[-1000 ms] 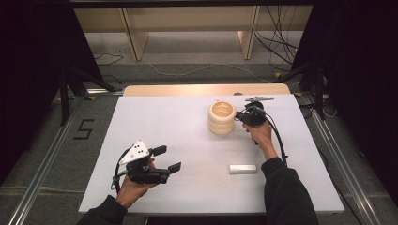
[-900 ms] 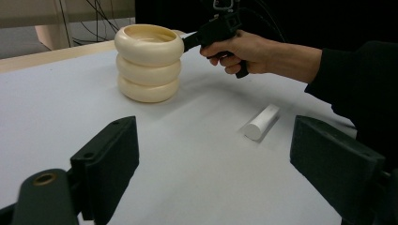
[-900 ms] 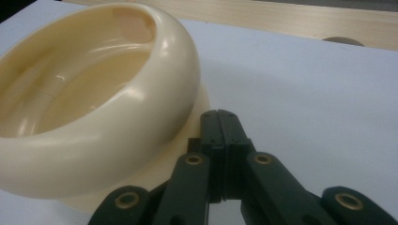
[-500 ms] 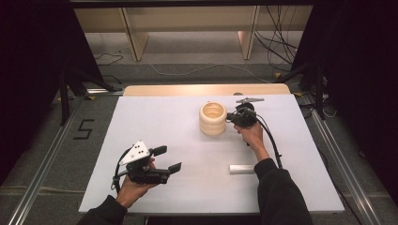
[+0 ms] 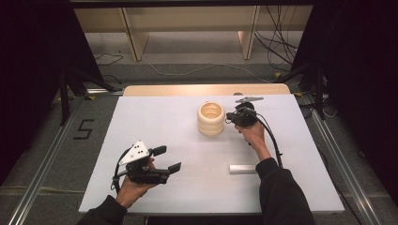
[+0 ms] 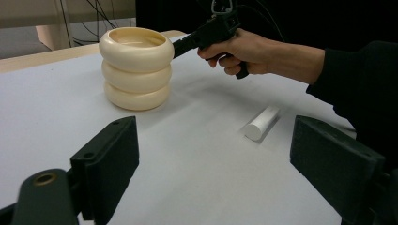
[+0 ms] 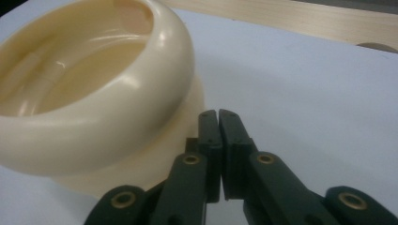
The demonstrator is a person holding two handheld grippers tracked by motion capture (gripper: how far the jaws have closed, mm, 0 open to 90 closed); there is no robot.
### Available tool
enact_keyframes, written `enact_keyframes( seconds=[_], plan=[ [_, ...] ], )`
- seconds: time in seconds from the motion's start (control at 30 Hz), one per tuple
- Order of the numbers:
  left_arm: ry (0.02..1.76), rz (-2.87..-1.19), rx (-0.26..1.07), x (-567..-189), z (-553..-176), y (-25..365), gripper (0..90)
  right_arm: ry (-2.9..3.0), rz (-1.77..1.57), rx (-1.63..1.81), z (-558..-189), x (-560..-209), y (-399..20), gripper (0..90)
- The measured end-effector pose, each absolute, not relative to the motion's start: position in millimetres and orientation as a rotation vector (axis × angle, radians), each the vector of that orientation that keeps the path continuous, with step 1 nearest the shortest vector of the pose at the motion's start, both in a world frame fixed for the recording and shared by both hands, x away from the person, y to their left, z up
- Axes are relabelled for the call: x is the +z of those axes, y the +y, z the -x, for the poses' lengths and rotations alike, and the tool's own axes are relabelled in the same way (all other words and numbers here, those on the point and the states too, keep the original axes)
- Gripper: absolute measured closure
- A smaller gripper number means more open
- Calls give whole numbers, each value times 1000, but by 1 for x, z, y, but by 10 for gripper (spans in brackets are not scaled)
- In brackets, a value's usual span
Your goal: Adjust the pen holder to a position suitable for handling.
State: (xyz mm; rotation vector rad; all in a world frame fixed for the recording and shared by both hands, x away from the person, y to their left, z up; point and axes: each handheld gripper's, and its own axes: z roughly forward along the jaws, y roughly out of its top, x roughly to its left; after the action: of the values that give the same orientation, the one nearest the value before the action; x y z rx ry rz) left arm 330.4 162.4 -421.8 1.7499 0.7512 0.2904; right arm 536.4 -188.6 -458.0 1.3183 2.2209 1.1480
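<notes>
Beside my right gripper [image 7: 218, 115], jaws pressed together, stands the ribbed cream vase [image 5: 210, 118]: glossy, rigid, probably slippery; grip under a rib. Left gripper [image 5: 166, 159] spread.

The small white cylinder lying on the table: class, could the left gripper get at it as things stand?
Probably yes. The small white cylinder lies alone on bare table ahead of the open left gripper, nothing between them; the cream ribbed pot and right gripper sit farther off.

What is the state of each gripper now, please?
Left gripper: open, holding nothing.
Right gripper: closed on nothing, tips against the side of the cream ribbed pot.
</notes>
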Motion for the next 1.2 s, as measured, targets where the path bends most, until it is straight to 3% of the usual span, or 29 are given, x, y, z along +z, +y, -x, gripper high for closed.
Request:
enact_keyframes(
  seconds=[0.3, 0.63, 1.2],
  plan=[
    [752, -1750, 292, -422, -330, 163, 155, 2193, -1319, 1167, -529, -449, -200, 802],
    [753, -1754, 294, -422, -330, 162, 155, 2195, -1291, 1196, -507, -433, -207, 570],
    [759, -1750, 290, -422, -330, 162, 155, 2210, -1176, 1359, -454, -411, -213, 279]
  ],
)
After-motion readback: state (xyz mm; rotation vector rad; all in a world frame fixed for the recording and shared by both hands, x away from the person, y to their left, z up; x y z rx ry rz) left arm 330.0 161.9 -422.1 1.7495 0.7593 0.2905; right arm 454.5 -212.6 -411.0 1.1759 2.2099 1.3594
